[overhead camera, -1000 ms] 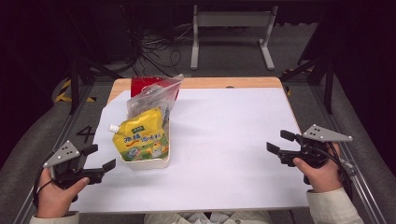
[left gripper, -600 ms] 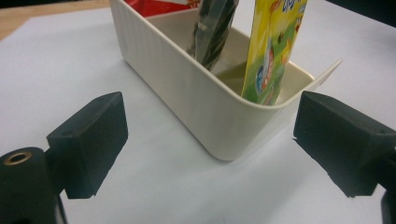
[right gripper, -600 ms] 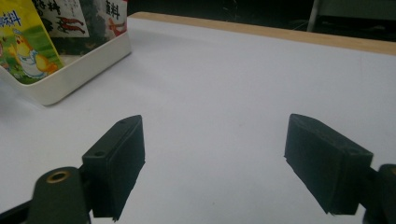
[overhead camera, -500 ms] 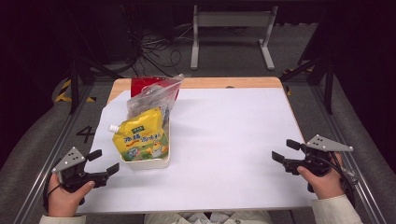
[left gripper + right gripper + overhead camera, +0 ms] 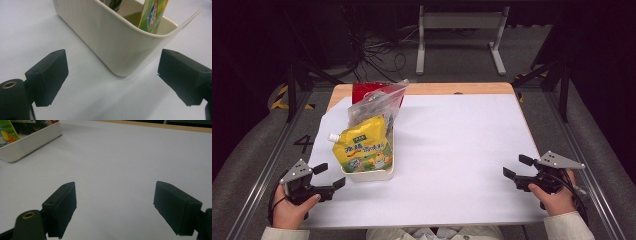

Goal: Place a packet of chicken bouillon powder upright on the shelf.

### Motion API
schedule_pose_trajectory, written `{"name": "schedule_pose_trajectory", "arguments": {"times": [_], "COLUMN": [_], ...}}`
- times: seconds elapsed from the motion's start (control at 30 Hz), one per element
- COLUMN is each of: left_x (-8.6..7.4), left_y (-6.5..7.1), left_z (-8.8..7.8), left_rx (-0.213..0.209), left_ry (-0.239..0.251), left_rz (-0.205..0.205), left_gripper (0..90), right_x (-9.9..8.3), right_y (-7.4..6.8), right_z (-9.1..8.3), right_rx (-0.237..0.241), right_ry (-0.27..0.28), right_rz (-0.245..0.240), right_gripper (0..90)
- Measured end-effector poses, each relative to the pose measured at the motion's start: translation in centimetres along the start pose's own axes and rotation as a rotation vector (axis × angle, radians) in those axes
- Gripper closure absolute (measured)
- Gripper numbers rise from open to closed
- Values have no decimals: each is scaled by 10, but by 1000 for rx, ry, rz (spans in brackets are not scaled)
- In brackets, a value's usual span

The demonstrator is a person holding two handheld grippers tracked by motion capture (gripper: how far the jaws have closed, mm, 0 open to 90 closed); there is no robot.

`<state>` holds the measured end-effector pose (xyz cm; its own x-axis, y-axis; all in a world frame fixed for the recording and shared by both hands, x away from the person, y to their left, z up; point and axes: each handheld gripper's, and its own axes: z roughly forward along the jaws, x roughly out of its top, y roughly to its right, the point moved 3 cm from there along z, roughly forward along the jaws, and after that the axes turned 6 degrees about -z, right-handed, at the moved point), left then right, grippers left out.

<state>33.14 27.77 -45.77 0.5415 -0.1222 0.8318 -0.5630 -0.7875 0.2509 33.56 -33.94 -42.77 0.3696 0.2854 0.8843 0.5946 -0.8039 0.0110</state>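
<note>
I hold my left gripper low over the near left corner of the table, its jaws spread wide with nothing between them. Just beyond them stands the cream plastic bin, close to the table's left edge; in the left gripper view its rounded near corner sits between my two black jaws but farther off, apart from both pads.

In the bin a yellow spouted drink pouch leans upright at the near end, its white cap pointing toward the left edge. Behind it stands a clear plastic bag, and behind that a red packet at the far end, near the table's wooden far edge.

My right gripper rests near the right edge, toward the near right corner, well apart from the bin. Its jaws have just been opening and now gape wide, gripping nothing; the right gripper view shows bare white tabletop between them, with the bin far off at the upper left. A grey three-cornered plate tops each gripper.
</note>
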Motion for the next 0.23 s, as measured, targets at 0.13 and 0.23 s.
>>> {"name": "schedule_pose_trajectory", "arguments": {"times": [0.13,0.23], "left_x": [-1,-1], "left_y": [1,1], "left_z": [-3,-3], "left_rx": [1,7], "left_ry": [-3,-1], "left_rz": [5,-7], "left_gripper": [102,99], "right_x": [-1,-1], "right_y": [-1,-1], "right_z": [3,4], "right_rx": [1,2], "right_ry": [0,-4], "right_rz": [-3,0], "right_gripper": [188,184]}}
